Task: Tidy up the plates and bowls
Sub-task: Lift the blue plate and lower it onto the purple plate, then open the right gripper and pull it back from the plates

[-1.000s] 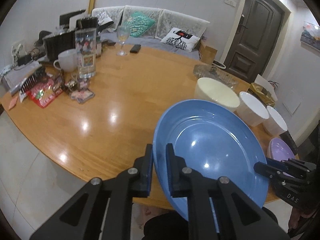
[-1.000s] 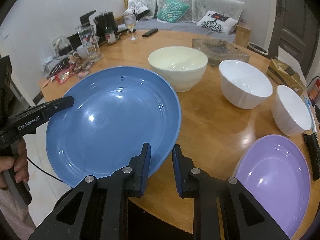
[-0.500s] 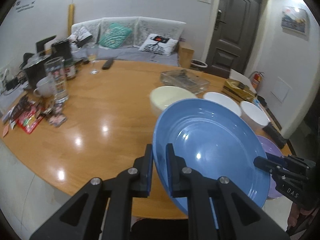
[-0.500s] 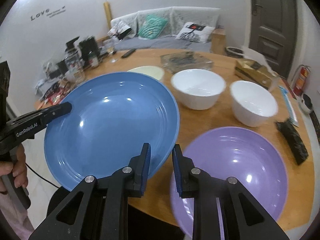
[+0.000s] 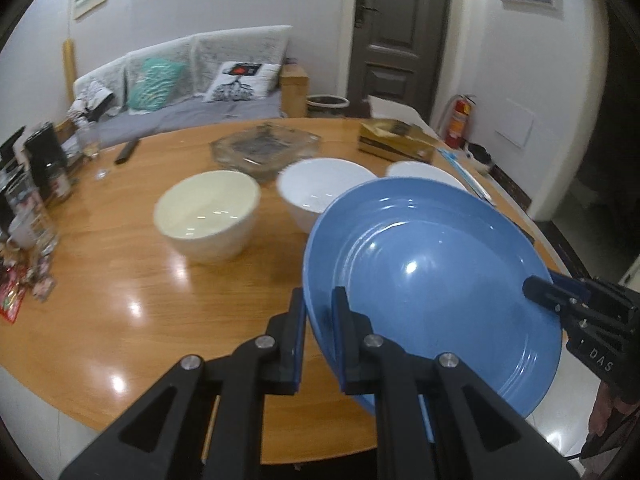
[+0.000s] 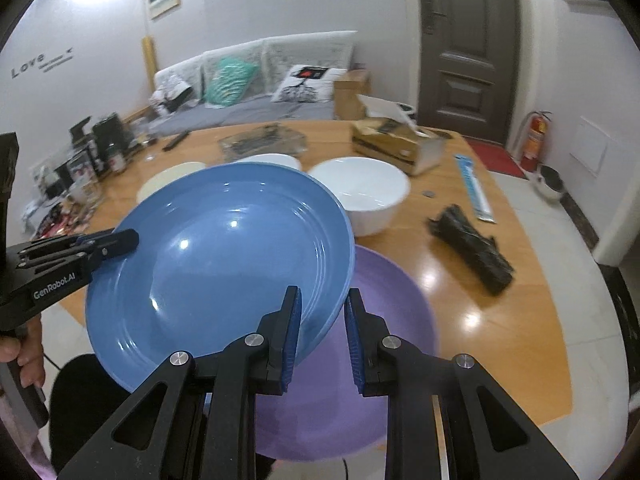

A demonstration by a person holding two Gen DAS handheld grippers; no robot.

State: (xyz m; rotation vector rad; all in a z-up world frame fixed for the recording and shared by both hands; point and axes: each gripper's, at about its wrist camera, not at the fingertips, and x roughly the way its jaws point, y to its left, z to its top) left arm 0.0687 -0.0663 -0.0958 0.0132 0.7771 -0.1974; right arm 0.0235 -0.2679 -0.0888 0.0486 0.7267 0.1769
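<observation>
A large blue plate (image 5: 432, 292) (image 6: 220, 260) is held in the air between both grippers. My left gripper (image 5: 318, 312) is shut on its left rim. My right gripper (image 6: 322, 312) is shut on its right rim. The plate hangs over the left part of a purple plate (image 6: 376, 352) lying on the wooden table (image 6: 500, 320). A cream bowl (image 5: 208, 216) and two white bowls (image 5: 320, 192) (image 6: 360, 196) stand behind it. The blue plate hides part of the bowls.
A glass tray (image 5: 264, 152), a gold box (image 5: 392, 142), a black wrapped bundle (image 6: 470, 248) and a blue-white strip (image 6: 474, 188) lie on the table. Glasses, a mug and snack packets crowd the left side (image 5: 32, 208). A sofa (image 5: 180, 92) stands behind.
Both grippers have carried the blue plate to the right and higher; it now overlaps the purple plate. Both views have swung to the right.
</observation>
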